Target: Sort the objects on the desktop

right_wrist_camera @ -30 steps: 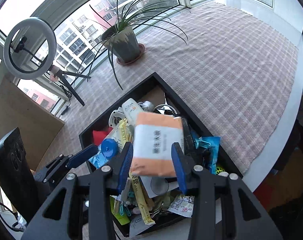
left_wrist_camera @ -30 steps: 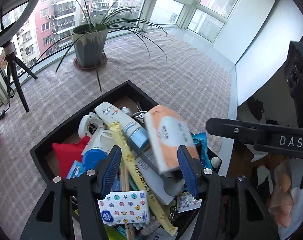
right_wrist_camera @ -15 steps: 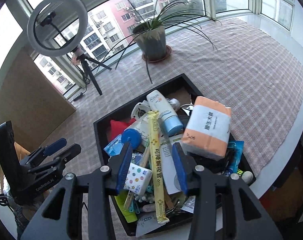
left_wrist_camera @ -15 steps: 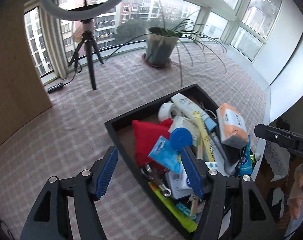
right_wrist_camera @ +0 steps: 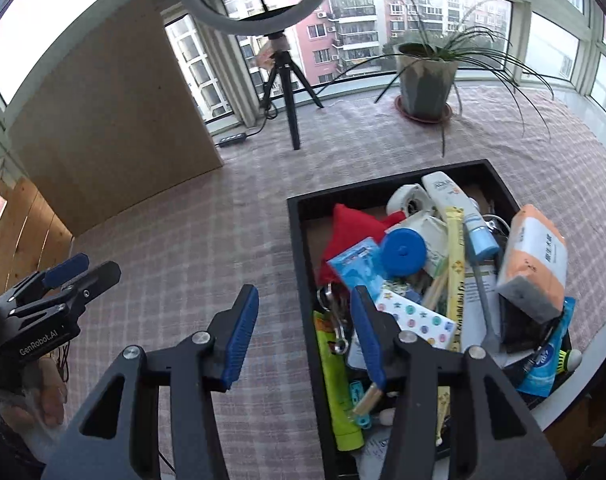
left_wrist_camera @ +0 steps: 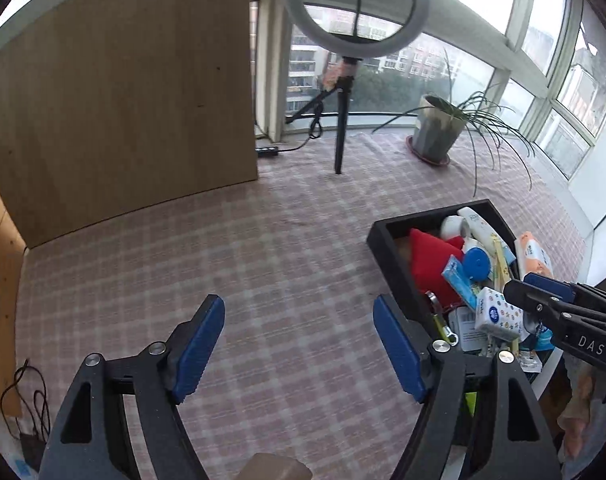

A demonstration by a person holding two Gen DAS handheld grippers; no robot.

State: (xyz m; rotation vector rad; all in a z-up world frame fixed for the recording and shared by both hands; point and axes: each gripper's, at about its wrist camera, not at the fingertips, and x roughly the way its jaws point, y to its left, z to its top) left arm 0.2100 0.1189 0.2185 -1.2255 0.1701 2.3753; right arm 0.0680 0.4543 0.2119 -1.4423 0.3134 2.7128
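Black tray (right_wrist_camera: pixel 299 240) sat crammed at right on the checked cloth (left_wrist_camera: pixel 263 264). Left gripper (left_wrist_camera: pixel 299 344) and right gripper (right_wrist_camera: pixel 305 330) both hung spread wide, holding nothing.

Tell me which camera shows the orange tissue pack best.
The right wrist view: the orange tissue pack sits large and whole atop the clutter in the black tray. In the left wrist view it is small, near the tray's far right edge.
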